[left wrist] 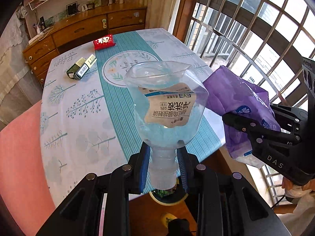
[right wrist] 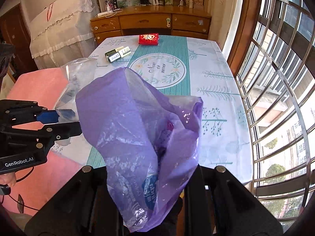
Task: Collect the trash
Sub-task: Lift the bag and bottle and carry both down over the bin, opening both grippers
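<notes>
My left gripper (left wrist: 163,159) is shut on the neck of a clear plastic bottle (left wrist: 165,102) with a white label, held cap-first above the table's near edge. It also shows in the right wrist view (right wrist: 76,82), left of the bag. My right gripper (right wrist: 155,179) is shut on a crumpled purple plastic wrapper (right wrist: 137,133), which hides its fingertips. The wrapper (left wrist: 236,102) and right gripper (left wrist: 246,125) show at the right of the left wrist view. On the table lie a green and white small box (left wrist: 81,68) and a red packet (left wrist: 104,41).
The table (left wrist: 78,108) has a blue and white tree-print cloth. A pink chair (left wrist: 21,157) stands at its left. A wooden dresser (right wrist: 153,23) is behind it. A barred window (right wrist: 275,78) runs along the right. A plate (left wrist: 167,196) sits below the table edge.
</notes>
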{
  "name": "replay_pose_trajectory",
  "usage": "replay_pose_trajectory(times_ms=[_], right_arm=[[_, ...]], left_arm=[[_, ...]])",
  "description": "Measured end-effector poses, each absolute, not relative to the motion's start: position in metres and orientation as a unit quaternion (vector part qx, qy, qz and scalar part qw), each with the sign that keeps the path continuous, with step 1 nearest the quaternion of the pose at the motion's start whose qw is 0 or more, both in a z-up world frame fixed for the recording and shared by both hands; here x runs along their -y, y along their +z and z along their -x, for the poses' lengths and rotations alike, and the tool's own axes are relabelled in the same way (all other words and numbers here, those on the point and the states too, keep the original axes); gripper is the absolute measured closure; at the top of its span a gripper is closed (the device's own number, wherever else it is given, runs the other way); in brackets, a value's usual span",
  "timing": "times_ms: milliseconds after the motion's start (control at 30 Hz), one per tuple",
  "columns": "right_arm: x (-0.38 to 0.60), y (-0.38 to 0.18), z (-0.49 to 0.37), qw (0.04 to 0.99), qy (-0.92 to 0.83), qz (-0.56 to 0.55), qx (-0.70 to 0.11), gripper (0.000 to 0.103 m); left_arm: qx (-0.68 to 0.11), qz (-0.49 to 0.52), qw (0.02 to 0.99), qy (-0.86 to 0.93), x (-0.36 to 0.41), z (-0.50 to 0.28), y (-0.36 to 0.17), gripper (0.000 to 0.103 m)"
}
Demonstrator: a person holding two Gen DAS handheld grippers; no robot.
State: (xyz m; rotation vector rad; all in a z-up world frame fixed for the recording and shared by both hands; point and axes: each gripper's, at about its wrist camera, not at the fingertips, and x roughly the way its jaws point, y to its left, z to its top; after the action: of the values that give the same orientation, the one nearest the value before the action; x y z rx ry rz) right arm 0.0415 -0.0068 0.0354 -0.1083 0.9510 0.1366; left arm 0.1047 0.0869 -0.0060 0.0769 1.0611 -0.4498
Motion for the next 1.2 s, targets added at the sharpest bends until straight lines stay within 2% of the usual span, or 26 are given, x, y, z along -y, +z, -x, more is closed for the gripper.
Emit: replay_pose_trajectory(times_ms=[300,567,700,1000,1200], right_arm=[[0.0,0.024,0.025,0.87,0.083,0.031,-0.486,0.088],[0.037,-0.011,0.027,0.843,0.118,-0.007,-0.525,0.088],[0.051,-0.052,0.027,0.827,0.136,-0.016,-0.546,0.088],[0.086,-0.178,0.041,0.787,0.126,-0.031,-0.604,0.088],[0.104,-0.252,0.038,0.779,0.119,-0.035,-0.615,0.088]], left_arm=[[-0.523,-0.046,0.82,-0.229,-0.086,-0.04,-0.02,0.076],[-0.554,-0.032,0.805,-0.212,-0.062,-0.006,-0.05,0.076],[-0.575,-0.017,0.794,-0.197,-0.051,0.014,-0.085,0.076],[-0.615,-0.012,0.768,-0.177,-0.025,0.043,-0.197,0.076],[-0.624,-0.03,0.762,-0.173,-0.003,0.046,-0.274,0.076]])
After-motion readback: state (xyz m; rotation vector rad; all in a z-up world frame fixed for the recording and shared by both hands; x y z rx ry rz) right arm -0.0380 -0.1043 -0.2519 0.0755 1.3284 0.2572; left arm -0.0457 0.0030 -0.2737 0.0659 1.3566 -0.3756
